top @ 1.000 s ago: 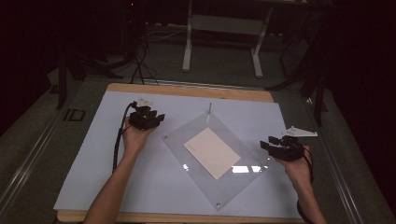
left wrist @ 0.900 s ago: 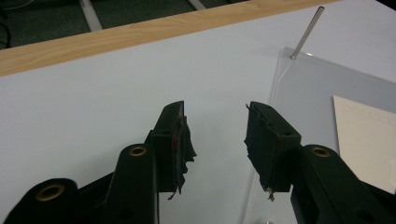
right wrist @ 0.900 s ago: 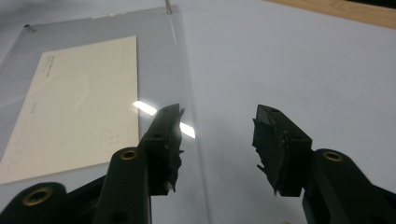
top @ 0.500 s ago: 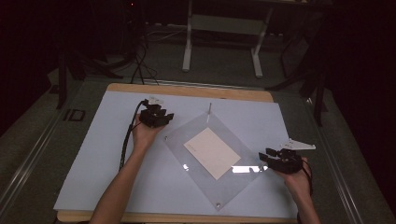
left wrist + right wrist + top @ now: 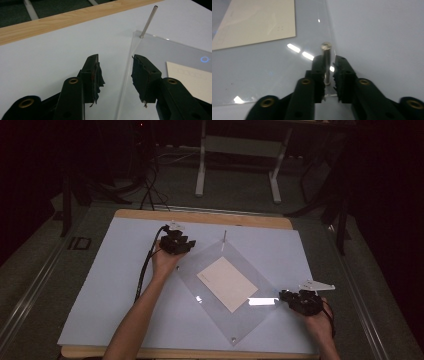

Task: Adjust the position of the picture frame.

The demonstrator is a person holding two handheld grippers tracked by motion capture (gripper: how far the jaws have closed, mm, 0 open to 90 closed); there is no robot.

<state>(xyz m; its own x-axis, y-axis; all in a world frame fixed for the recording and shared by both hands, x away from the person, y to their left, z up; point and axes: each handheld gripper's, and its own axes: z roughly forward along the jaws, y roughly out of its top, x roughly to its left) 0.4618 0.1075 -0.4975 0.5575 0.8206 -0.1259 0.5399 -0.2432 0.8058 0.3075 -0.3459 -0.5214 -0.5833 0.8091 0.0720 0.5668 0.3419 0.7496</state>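
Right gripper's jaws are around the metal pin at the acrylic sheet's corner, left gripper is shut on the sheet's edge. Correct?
Not quite. In the left gripper view the left gripper is open, jaws straddling the acrylic sheet's edge. The right gripper does sit around the metal pin.

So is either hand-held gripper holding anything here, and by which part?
The right hand-held gripper clamps the upright metal pin at the clear sheet's corner, around its shaft. The left hand-held gripper is open, empty.

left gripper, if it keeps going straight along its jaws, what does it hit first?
Likely the clear sheet's edge, which runs between the open jaws of the left gripper. Further along stands the upright metal pin at the sheet's corner. Depth is hard to judge.
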